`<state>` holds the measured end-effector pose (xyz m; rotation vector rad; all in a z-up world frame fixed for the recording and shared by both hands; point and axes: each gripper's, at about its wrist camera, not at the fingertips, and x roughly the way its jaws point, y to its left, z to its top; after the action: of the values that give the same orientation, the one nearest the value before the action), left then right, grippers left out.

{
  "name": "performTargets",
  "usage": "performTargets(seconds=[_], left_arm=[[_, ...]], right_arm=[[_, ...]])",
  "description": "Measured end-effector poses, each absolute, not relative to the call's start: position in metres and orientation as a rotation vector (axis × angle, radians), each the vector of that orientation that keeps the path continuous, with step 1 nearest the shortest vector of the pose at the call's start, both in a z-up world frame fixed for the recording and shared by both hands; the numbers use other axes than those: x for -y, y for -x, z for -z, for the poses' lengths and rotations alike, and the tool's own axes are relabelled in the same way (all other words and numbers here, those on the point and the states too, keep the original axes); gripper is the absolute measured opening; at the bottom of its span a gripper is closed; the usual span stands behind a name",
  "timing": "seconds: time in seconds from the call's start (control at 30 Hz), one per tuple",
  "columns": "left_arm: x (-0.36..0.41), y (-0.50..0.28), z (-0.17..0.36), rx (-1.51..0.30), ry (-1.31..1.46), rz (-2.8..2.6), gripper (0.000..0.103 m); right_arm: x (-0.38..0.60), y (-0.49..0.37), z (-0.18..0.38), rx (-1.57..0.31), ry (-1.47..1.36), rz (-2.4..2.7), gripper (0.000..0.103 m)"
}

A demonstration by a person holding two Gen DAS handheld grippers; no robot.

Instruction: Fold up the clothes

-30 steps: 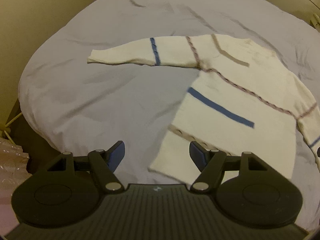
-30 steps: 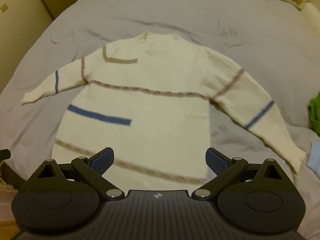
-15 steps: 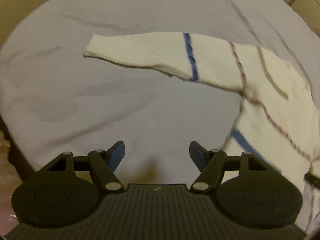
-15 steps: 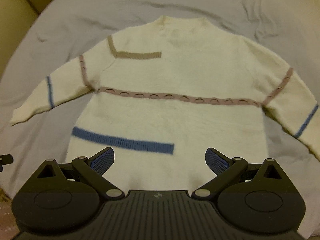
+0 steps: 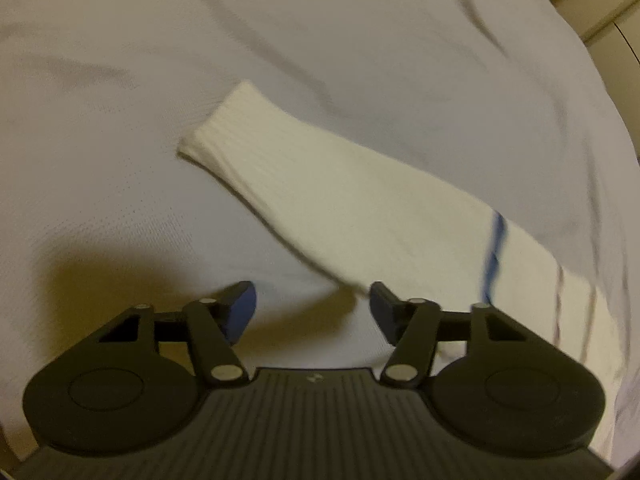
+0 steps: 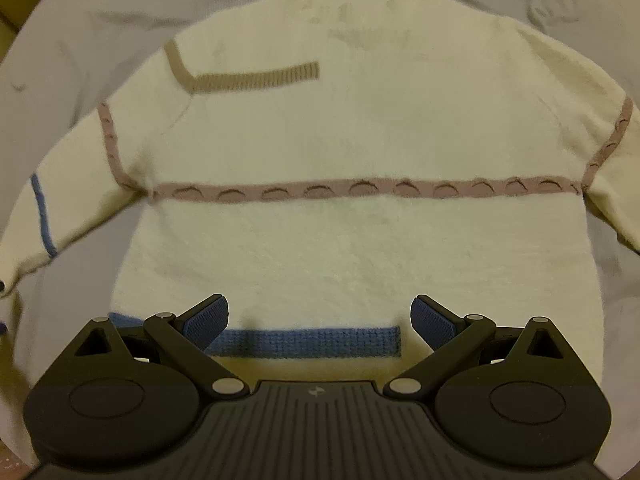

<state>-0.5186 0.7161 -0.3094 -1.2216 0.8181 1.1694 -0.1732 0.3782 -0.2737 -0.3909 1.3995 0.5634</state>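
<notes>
Cream knit fills both views: the right tool (image 6: 320, 320), jaws wide and empty, hangs over the sweater (image 6: 340, 140), spread flat on the bed (image 6: 80, 20), its hem hidden below. The left tool (image 5: 312, 308), equally wide, faces the sleeve (image 5: 340, 200); the cuff lies mid-frame, the shoulder cut off lower right.
</notes>
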Motion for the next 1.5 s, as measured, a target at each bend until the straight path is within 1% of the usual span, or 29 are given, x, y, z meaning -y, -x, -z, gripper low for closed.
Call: performTargets(seconds=[0.2, 0.27, 0.33, 0.37, 0.5, 0.67, 0.7, 0.8, 0.87, 0.93, 1.03, 1.1, 1.17, 1.2, 1.27, 1.3, 1.33, 1.4, 1.5], left_arm=[[-0.736, 0.529, 0.332, -0.689, 1.329, -1.227, 0.053], [-0.740, 0.529, 0.336, -0.657, 1.356, -1.225, 0.050], [-0.744, 0.528, 0.340, -0.628, 1.382, -1.220, 0.008], [-0.746, 0.524, 0.338, -0.640, 1.375, -1.202, 0.004], [-0.736, 0.484, 0.288, -0.675, 1.112, -1.110, 0.004], [-0.677, 0.402, 0.209, -0.567, 1.004, -0.650, 0.005], [-0.661, 0.383, 0.200, -0.579, 0.977, -0.575, 0.005], [-0.593, 0.324, 0.197, -0.653, 0.953, -0.332, 0.007], [-0.548, 0.285, 0.196, -0.705, 0.929, -0.178, 0.013], [-0.501, 0.259, 0.217, -0.830, 0.876, -0.133, 0.021], [-0.455, 0.245, 0.244, -1.003, 0.806, -0.151, 0.023], [-0.449, 0.254, 0.256, -1.074, 0.774, -0.177, 0.026], [-0.454, 0.263, 0.258, -1.106, 0.743, -0.225, 0.027], [-0.457, 0.268, 0.259, -1.121, 0.725, -0.250, 0.027], [-0.469, 0.270, 0.263, -1.145, 0.679, -0.323, 0.027], [-0.477, 0.272, 0.264, -1.154, 0.663, -0.359, 0.027], [-0.485, 0.275, 0.266, -1.162, 0.649, -0.393, 0.027], [-0.493, 0.285, 0.269, -1.162, 0.650, -0.449, 0.027], [-0.504, 0.290, 0.270, -1.144, 0.663, -0.497, 0.028]], right_arm=[[-0.370, 0.165, 0.283, -1.409, 0.400, -0.537, 0.100], [-0.367, 0.162, 0.285, -1.410, 0.403, -0.530, 0.100], [-0.364, 0.159, 0.287, -1.411, 0.406, -0.524, 0.100], [-0.362, 0.157, 0.287, -1.409, 0.407, -0.526, 0.100], [-0.347, 0.152, 0.282, -1.375, 0.408, -0.527, 0.100], [-0.311, 0.137, 0.276, -1.340, 0.347, -0.475, 0.098], [-0.303, 0.133, 0.275, -1.339, 0.333, -0.460, 0.097], [-0.277, 0.120, 0.272, -1.339, 0.269, -0.424, 0.097], [-0.257, 0.111, 0.269, -1.341, 0.215, -0.404, 0.098], [-0.238, 0.102, 0.267, -1.341, 0.161, -0.385, 0.098], [-0.209, 0.088, 0.263, -1.341, 0.080, -0.355, 0.099], [-0.189, 0.079, 0.261, -1.340, 0.026, -0.335, 0.100], [-0.177, 0.073, 0.263, -1.347, -0.041, -0.341, 0.099], [-0.178, 0.072, 0.268, -1.359, -0.087, -0.370, 0.098], [-0.180, 0.071, 0.278, -1.381, -0.180, -0.428, 0.086], [-0.181, 0.070, 0.283, -1.391, -0.227, -0.457, 0.064], [-0.182, 0.069, 0.288, -1.401, -0.274, -0.485, 0.049], [-0.184, 0.068, 0.299, -1.418, -0.369, -0.542, 0.043], [-0.196, 0.068, 0.319, -1.455, -0.462, -0.563, 0.043]])
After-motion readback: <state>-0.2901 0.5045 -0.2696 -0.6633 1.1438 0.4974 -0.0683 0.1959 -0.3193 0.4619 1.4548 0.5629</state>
